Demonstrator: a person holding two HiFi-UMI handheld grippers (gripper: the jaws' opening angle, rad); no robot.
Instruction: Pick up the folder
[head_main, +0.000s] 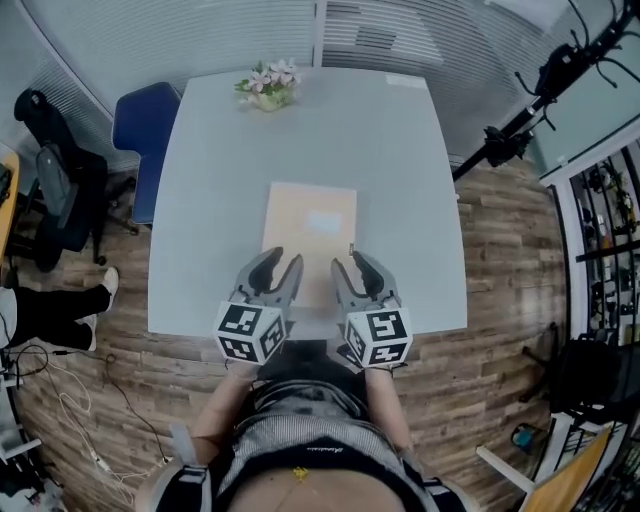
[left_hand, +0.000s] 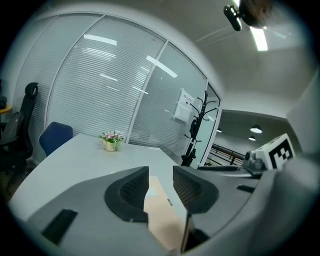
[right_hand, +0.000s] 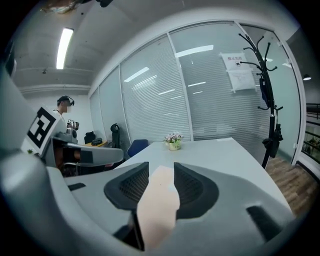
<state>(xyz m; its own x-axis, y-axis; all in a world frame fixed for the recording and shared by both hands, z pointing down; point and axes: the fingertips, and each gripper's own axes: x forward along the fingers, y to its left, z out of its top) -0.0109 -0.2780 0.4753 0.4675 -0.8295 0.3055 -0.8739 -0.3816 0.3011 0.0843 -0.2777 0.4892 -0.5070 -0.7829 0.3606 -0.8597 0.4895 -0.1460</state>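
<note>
Head view: folder (head_main: 310, 232) flat on table (head_main: 200, 190); left hand-held gripper (head_main: 279, 263), right hand-held gripper (head_main: 353, 262) part-open, empty, at near edge. Risk: jaws may shove thin folder away.

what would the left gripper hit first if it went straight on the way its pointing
Most likely the folder: the left gripper, jaws apart and empty, points slightly down at its near edge on the table. Depth is hard to judge.
</note>
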